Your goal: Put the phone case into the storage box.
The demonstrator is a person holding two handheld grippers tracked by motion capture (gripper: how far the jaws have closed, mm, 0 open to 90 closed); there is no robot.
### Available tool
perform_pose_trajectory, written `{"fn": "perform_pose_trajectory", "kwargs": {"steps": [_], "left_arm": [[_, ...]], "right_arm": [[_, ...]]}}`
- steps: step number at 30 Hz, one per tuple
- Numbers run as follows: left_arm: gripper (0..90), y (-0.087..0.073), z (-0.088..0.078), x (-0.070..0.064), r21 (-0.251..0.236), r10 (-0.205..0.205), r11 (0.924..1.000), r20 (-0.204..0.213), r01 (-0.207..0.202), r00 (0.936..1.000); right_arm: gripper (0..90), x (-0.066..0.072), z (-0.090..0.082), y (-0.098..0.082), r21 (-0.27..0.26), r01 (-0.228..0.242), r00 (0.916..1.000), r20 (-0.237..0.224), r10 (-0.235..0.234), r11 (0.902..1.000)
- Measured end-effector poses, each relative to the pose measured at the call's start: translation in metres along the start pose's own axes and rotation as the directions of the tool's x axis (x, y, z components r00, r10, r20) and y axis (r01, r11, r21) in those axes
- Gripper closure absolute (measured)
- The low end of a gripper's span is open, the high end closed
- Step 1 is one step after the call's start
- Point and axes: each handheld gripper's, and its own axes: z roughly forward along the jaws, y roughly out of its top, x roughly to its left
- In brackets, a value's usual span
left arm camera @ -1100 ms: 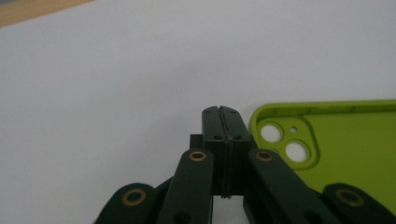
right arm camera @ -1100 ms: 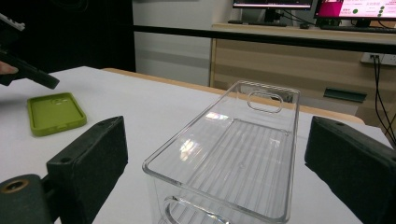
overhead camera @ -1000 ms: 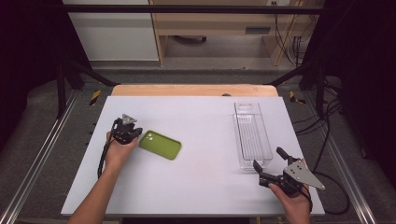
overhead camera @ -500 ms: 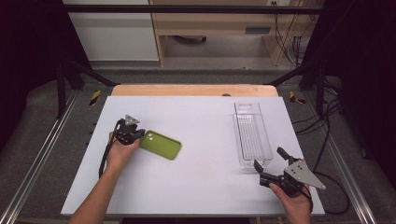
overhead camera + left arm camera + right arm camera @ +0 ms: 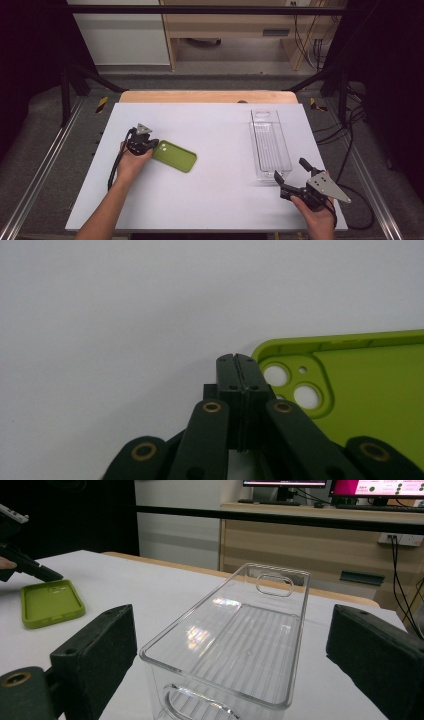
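- Two grippers over a white desk [image 5: 210, 200], one per hand; entries run left to right.
- Left gripper [image 5: 151, 145]: jaws pressed together with nothing between them, tips down at the desk surface just beside the camera-hole corner of the green phone case [image 5: 174, 156]. In the left gripper view the closed tips sit right against that corner [image 5: 295, 382]; contact or a hairline gap, cannot tell.
- Phone case: lies flat, open side up, left of centre on the desk, well apart from the bin.
- Clear plastic bin [image 5: 270, 145]: empty, upright, long axis running away from the person, on the right part of the desk.
- Right gripper [image 5: 292, 181]: jaws spread wide, holding nothing, level with the bin's near end; in the right gripper view the near rim [image 5: 215, 672] stands between the two pads [image 5: 97, 652] without touching either.
- Risk, left: closed tips can only push. A nudge at one corner would likely spin the case rather than slide it straight; too steep an angle and the tips may ride over the rim.
- Risk, right: thin smooth walls. Closing off-centre could skew the bin, or the rim could slip out of the pads.
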Motion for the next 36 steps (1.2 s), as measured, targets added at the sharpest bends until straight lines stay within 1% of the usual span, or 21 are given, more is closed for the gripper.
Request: {"fn": "perform_pose_trajectory", "kwargs": {"steps": [4,5,7,9,10,11,12,16,18,19,20,22,23,27,28,31,32,33,34,35,36], "left_arm": [[90.0,0.001,0.001,-0.004,-0.001,0.01,0.9999,0.003,-0.01,0.9999],[90.0,0.002,0.001,-0.007,0.005,0.027,0.9996,0.007,-0.027,0.9996],[90.0,0.002,0.001,-0.009,0.007,0.034,0.9994,0.012,-0.034,0.9994],[90.0,0.004,0.002,-0.014,0.004,0.047,0.9989,0.018,-0.047,0.9987],[90.0,0.005,0.002,-0.019,0.003,0.06,0.9982,0.029,-0.06,0.9978],[90.0,0.005,0.002,-0.019,0.003,0.06,0.9982,0.029,-0.06,0.9978],[90.0,0.007,0.003,-0.024,0.002,0.074,0.9973,0.036,-0.074,0.9966],[90.0,0.01,0.005,-0.036,0.0,0.1,0.9949,0.063,-0.101,0.993],[90.0,0.011,0.006,-0.041,-0.003,0.109,0.994,0.073,-0.109,0.9913],[90.0,0.011,0.006,-0.041,-0.003,0.109,0.994,0.073,-0.109,0.9913],[90.0,0.011,0.006,-0.048,-0.006,0.125,0.9921,0.084,-0.125,0.9885],[90.0,0.012,0.006,-0.053,-0.006,0.138,0.9903,0.095,-0.139,0.9858],[90.0,0.012,0.006,-0.053,-0.006,0.138,0.9903,0.095,-0.139,0.9858],[90.0,0.012,0.007,-0.064,-0.016,0.146,0.9892,0.122,-0.145,0.9817],[90.0,0.012,0.007,-0.064,-0.016,0.146,0.9892,0.122,-0.145,0.9817],[90.0,0.012,0.008,-0.071,-0.022,0.156,0.9878,0.141,-0.154,0.9777],[90.0,0.012,0.008,-0.074,-0.02,0.163,0.9867,0.14,-0.162,0.9767],[90.0,0.011,0.008,-0.077,-0.021,0.162,0.9868,0.144,-0.161,0.9762],[90.0,0.011,0.007,-0.08,-0.024,0.161,0.9869,0.152,-0.159,0.9751],[90.0,0.009,0.007,-0.086,-0.021,0.174,0.9847,0.148,-0.173,0.9736],[90.0,0.009,0.007,-0.086,-0.021,0.174,0.9847,0.148,-0.173,0.9736]], "right_arm": [[6.4,0.0,-0.001,0.0,0.0,0.001,1.0,0.001,-0.001,1.0],[6.4,0.001,0.0,0.0,0.0,0.0,1.0,-0.002,0.0,1.0],[6.4,0.002,0.0,0.0,-0.001,0.003,1.0,-0.003,-0.003,1.0],[6.4,0.004,0.001,0.0,0.003,0.009,0.9999,-0.008,-0.009,1.0],[6.4,0.004,0.001,0.0,0.002,0.013,0.9999,-0.009,-0.013,0.9999],[6.4,0.005,0.001,0.0,0.004,0.011,0.9999,-0.01,-0.011,0.9999],[6.4,0.005,0.001,0.0,0.004,0.012,0.9999,-0.01,-0.012,0.9999],[6.4,0.005,0.002,0.0,0.006,0.008,0.9999,-0.014,-0.008,0.9999],[6.4,0.005,0.002,0.0,0.012,0.008,0.9998,-0.017,-0.008,0.9999],[6.4,0.005,0.002,0.0,0.012,0.008,0.9998,-0.017,-0.008,0.9999],[6.4,0.005,0.002,-0.001,0.014,0.012,0.9998,-0.018,-0.011,0.9998],[6.4,0.005,0.003,-0.001,0.015,0.015,0.9997,-0.017,-0.014,0.9998],[6.4,0.005,0.003,-0.001,0.015,0.015,0.9997,-0.017,-0.014,0.9998],[6.3,0.006,0.002,0.0,0.016,0.019,0.9996,-0.02,-0.019,0.9997],[6.3,0.006,0.002,0.0,0.016,0.019,0.9996,-0.02,-0.019,0.9997],[6.3,0.007,0.003,-0.001,0.021,0.024,0.9995,-0.021,-0.023,0.9995],[6.2,0.007,0.003,-0.001,0.021,0.025,0.9995,-0.02,-0.025,0.9995],[5.8,0.007,0.003,-0.001,0.021,0.038,0.9993,-0.002,-0.038,0.9991],[5.8,0.007,0.002,0.0,0.02,0.036,0.9994,-0.002,-0.036,0.9992],[5.7,0.007,0.001,0.0,0.018,0.029,0.9996,-0.003,-0.029,0.9994],[5.7,0.007,0.001,0.0,0.018,0.029,0.9996,-0.003,-0.029,0.9994]]}}
